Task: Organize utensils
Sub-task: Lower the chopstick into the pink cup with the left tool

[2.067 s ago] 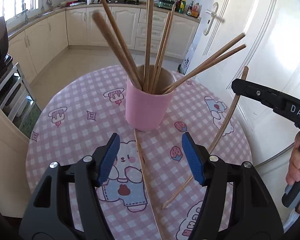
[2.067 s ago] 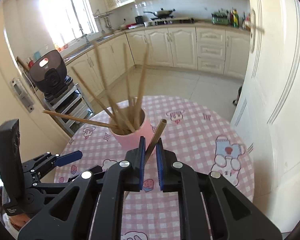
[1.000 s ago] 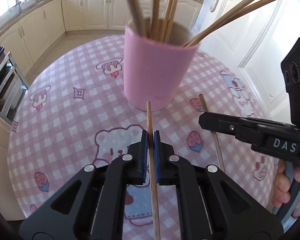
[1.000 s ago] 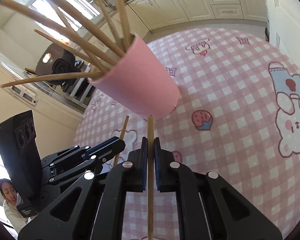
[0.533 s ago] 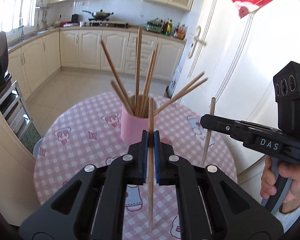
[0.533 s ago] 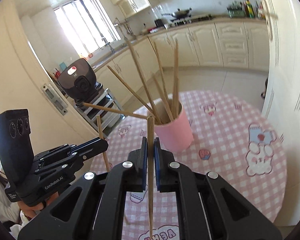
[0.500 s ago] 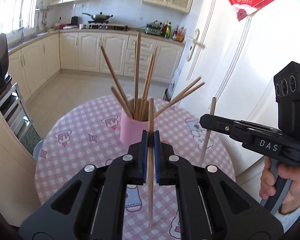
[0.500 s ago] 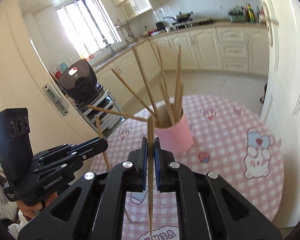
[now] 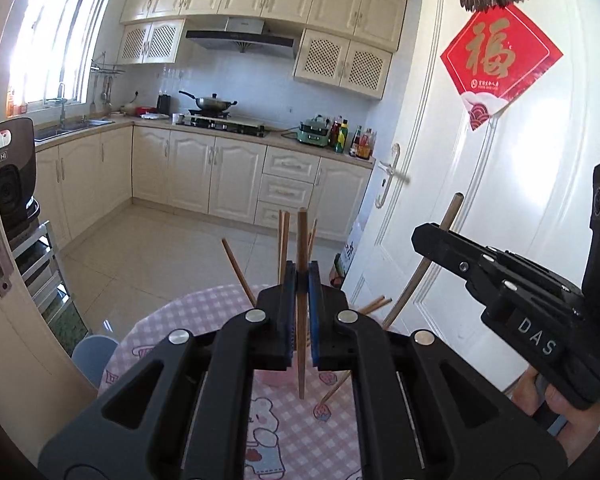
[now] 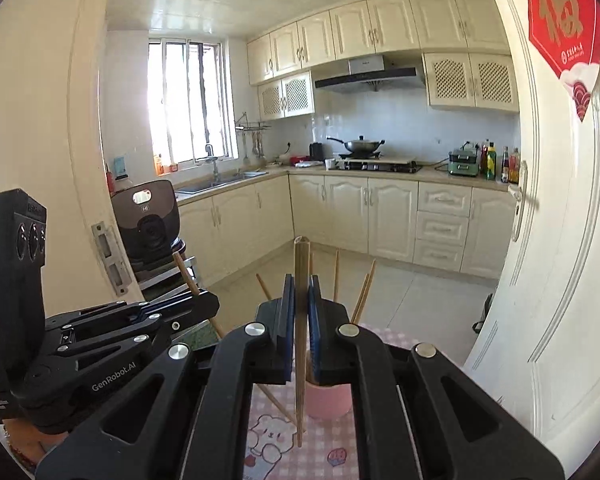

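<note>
The left gripper was closed on a wooden chopstick, and the right gripper was closed on a second chopstick. Each stick stood nearly upright between blue pads, with its top above the jaws and its thin end hanging free below, above the table. Neither stick touched the cloth.

A chopstick of this kind was probably very light and stiff, so weight was no problem. The difficulty was rather the shape: a long, slim, smooth stick can turn or slide between flat pads if it is pushed at one end. Each grip sat at about the middle of the length, which seemed a good place, because it left a long lower part free to guide into the cup.

The pink cup stood on the table, mostly hidden behind the jaws in both views. It looked round, matte and plain, and it held several more chopsticks that leaned outward in different directions. The tablecloth was pink and white check with printed bears. The gripper bodies were black hard plastic with silver screws.
</note>
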